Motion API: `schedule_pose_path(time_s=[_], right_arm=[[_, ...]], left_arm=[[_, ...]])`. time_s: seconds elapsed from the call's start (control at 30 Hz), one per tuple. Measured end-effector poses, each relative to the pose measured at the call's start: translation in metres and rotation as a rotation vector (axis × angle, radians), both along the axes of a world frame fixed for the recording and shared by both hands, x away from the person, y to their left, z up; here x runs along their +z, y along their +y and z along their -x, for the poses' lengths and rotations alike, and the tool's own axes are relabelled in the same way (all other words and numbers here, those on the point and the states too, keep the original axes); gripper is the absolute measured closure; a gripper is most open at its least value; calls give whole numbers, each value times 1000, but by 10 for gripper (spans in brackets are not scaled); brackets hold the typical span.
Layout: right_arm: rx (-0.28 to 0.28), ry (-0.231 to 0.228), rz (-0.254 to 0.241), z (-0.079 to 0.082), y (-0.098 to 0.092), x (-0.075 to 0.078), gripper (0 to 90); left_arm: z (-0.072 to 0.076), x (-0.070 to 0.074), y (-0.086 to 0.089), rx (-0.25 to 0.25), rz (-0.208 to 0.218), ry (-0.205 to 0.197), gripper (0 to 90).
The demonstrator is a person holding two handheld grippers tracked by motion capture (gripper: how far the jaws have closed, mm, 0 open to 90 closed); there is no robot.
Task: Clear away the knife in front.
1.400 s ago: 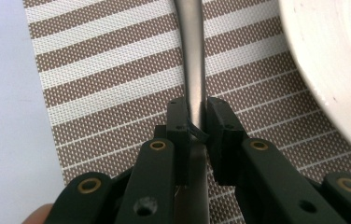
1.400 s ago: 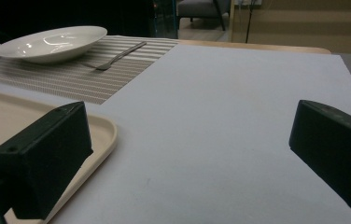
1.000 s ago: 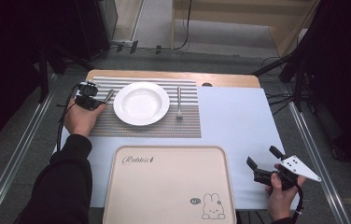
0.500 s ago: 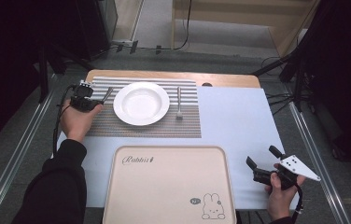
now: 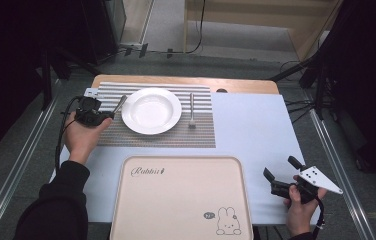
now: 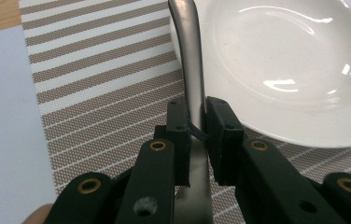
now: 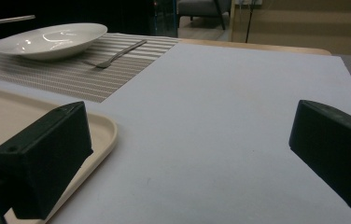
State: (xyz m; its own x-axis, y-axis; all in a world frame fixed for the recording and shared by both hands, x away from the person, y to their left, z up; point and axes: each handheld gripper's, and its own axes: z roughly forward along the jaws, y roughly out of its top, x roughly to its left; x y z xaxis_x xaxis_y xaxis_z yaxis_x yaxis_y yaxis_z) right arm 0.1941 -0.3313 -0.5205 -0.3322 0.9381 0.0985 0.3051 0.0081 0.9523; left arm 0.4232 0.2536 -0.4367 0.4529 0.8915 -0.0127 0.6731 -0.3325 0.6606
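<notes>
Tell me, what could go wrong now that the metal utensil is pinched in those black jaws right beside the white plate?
The left gripper holds the metal utensil by a narrow stretch of its handle, so it might pivot or slip out. Its far end sits close to the white plate, whose rim it could knock and shift on the striped placemat. If it drops, it may land off the beige tray.
</notes>
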Motion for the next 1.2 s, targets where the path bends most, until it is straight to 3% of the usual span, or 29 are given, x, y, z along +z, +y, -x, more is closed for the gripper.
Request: schedule_pose_path(time_s=[0.5, 1.2], right_arm=[[2, 1, 4, 0, 1, 0, 0], [5, -2, 6, 0, 1, 0, 0]], left_arm=[[39, 15, -15, -79, 34, -59, 801], [106, 17, -35, -180, 74, -105, 801]])
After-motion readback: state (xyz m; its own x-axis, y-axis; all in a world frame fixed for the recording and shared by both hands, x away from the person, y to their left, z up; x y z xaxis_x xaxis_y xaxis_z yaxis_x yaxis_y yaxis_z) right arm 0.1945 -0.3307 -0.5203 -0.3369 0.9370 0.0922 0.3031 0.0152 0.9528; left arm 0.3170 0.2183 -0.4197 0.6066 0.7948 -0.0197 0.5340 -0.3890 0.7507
